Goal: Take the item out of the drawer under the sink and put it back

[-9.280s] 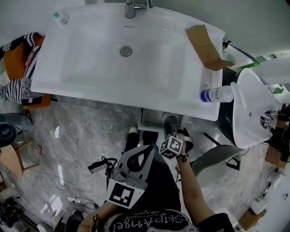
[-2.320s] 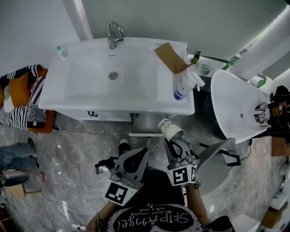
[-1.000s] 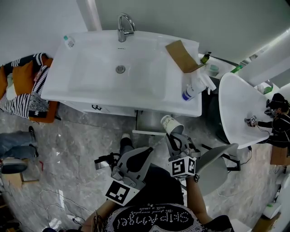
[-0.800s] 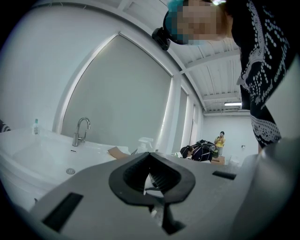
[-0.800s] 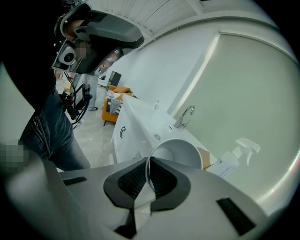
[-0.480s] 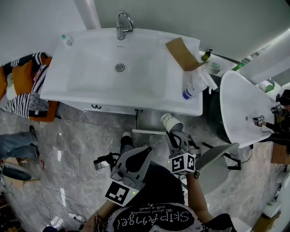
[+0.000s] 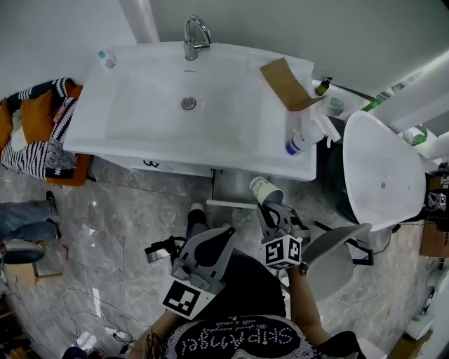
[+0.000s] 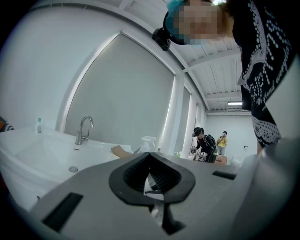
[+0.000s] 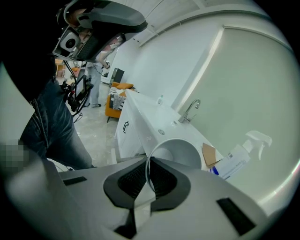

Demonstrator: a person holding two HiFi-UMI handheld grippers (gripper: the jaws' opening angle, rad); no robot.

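Paper cup [image 7: 264, 190] now out of half-hidden drawer [image 7: 231, 188], right gripper [image 7: 272, 207] fingers pinching rim, left gripper [image 7: 220, 237] fingers together

Grey veined marble floor [image 7: 126, 203] runs under a white sink [image 7: 91, 130] set against a plain grey wall [image 7: 280, 21], with a white column [image 7: 137, 17] at its left corner. An orange seat [image 7: 31, 116] draped in striped cloth [image 7: 24, 154] stands left of it and a white oval basin [image 7: 382, 168] right. A strip light [image 8: 236, 103] glows on the white ceiling [image 8: 220, 75].
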